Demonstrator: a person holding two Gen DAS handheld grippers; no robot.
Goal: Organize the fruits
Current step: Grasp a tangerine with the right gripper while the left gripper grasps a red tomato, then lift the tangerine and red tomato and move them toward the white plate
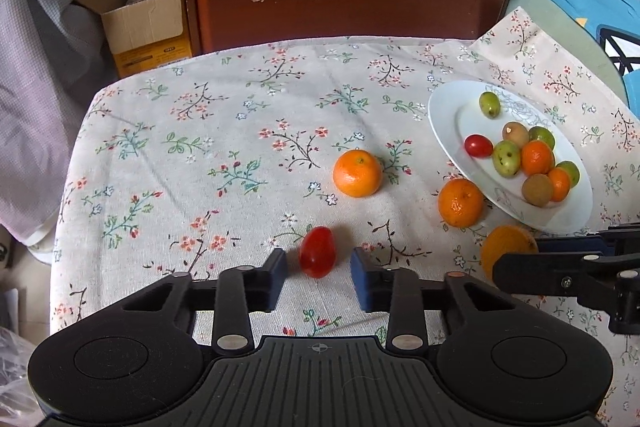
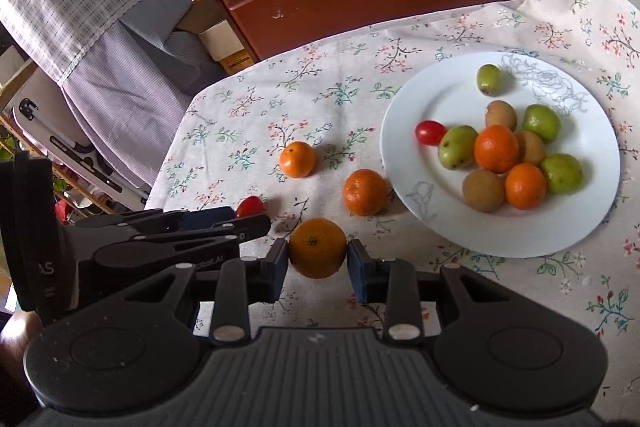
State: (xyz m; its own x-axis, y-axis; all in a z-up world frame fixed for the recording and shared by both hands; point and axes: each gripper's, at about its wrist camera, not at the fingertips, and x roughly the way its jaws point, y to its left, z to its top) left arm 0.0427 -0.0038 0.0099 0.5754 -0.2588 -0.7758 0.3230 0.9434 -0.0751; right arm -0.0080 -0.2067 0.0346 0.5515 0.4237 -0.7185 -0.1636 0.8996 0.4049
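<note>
The left gripper (image 1: 318, 269) sits lowest in its own view, its jaws either side of a red cherry tomato (image 1: 317, 257) on the flowered tablecloth (image 1: 200, 155), with gaps still showing, so not yet clamped. Two oranges (image 1: 357, 173) lie loose beyond, beside a white plate (image 1: 444, 107) already heaped with fruit, probably the collecting spot.

In the right view, the right gripper (image 2: 317, 259) is clamped on an orange (image 2: 318, 247), likely bound for that plate. Only this view shows the grip clearly; the left view hides most of that orange.
</note>
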